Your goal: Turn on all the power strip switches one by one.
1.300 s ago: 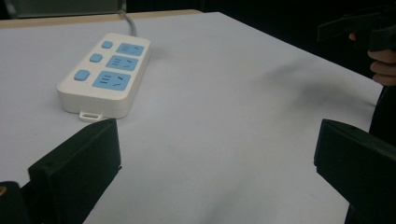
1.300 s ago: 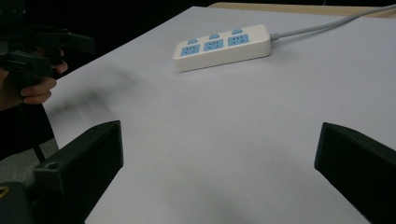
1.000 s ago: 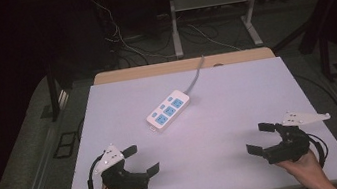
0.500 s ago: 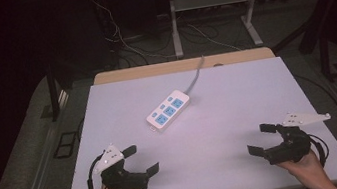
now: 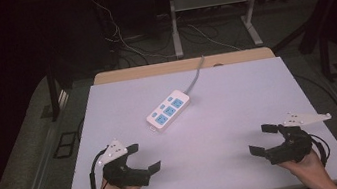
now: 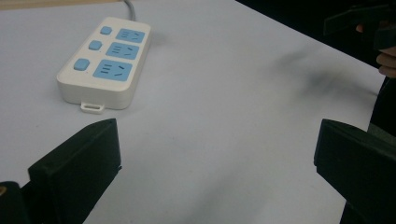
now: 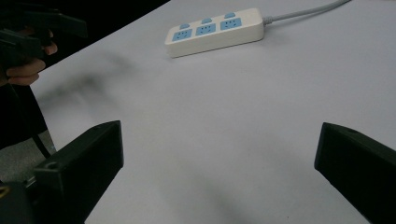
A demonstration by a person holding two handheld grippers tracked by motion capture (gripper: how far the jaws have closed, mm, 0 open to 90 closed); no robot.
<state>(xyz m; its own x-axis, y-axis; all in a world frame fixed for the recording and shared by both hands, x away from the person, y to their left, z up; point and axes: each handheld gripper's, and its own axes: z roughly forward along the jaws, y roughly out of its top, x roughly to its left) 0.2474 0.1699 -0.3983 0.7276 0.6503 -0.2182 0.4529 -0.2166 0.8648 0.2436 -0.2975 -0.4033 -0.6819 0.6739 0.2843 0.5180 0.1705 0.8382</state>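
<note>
A white plastic power strip [image 5: 169, 110], rounded at its corners, lies flat near the middle of my matte pale counter [image 5: 240, 114], well apart from both grippers. My left gripper [image 5: 142, 159] and right gripper [image 5: 264, 140] sit near the front edge, their black blocky jaws spread wide on nothing. My left gripper view resolves three blue sockets [image 6: 116, 52], three switches and a mounting tab; the high view adds the grey cord [image 5: 196, 76] running off the back.
</note>
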